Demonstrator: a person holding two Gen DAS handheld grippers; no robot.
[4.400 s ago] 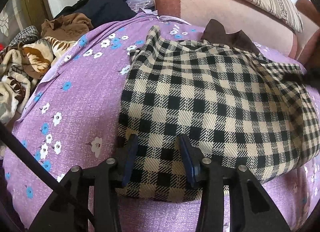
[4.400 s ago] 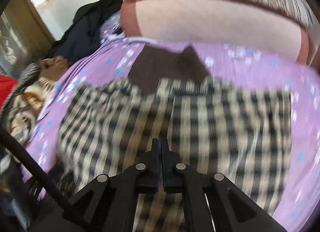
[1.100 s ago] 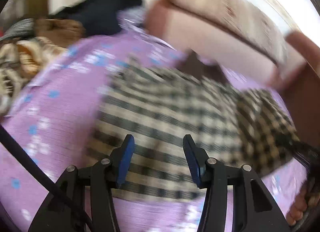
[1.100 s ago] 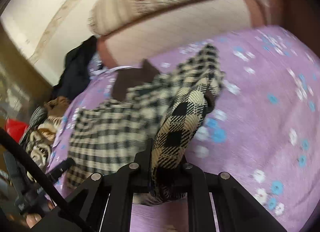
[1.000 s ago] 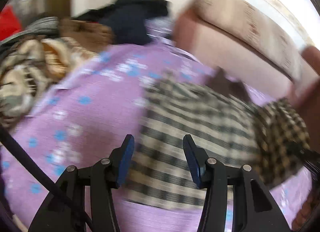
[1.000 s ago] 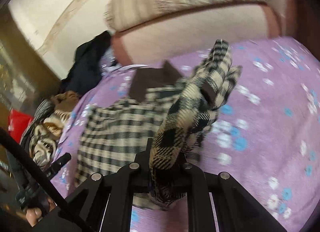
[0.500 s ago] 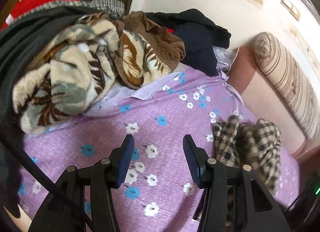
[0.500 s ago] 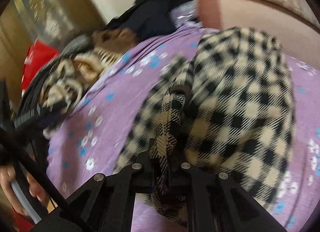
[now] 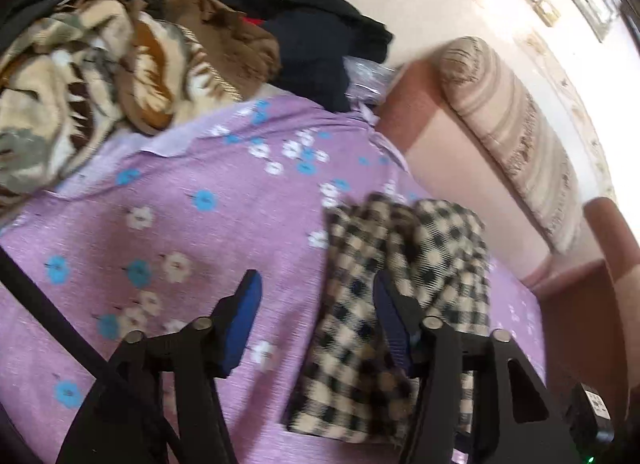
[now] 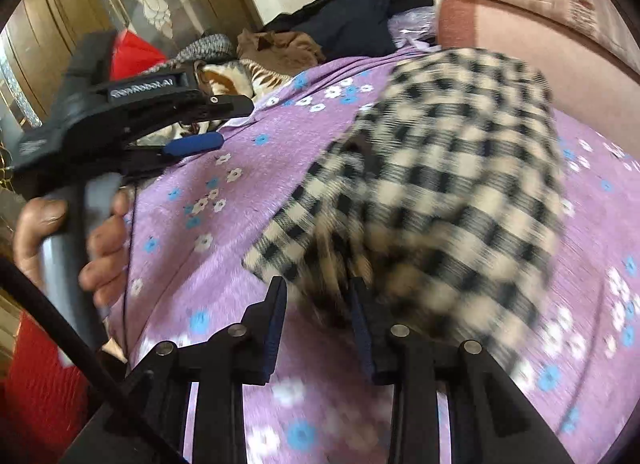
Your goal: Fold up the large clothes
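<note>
The left gripper [image 10: 208,126], seen from the right wrist, carries a white label reading roughly "GenRobot.AI"; nothing else is legible.

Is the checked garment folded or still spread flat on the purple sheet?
Folded: the checked garment lies doubled over in a compact bundle on the purple sheet, layered edges showing; how neat the fold is, the blur hides.

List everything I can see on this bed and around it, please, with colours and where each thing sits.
checked garment: one, black and cream, bunched on the sheet
bed sheet: one, purple with blue and white flowers
clothes pile: several, brown, cream, dark navy, far end of the bed
cushion: one, striped beige, on the pink backrest
left tool: jaws opening, empty
right tool: jaws opening, garment edge between them
hand: one, gripping the left tool's handle
</note>
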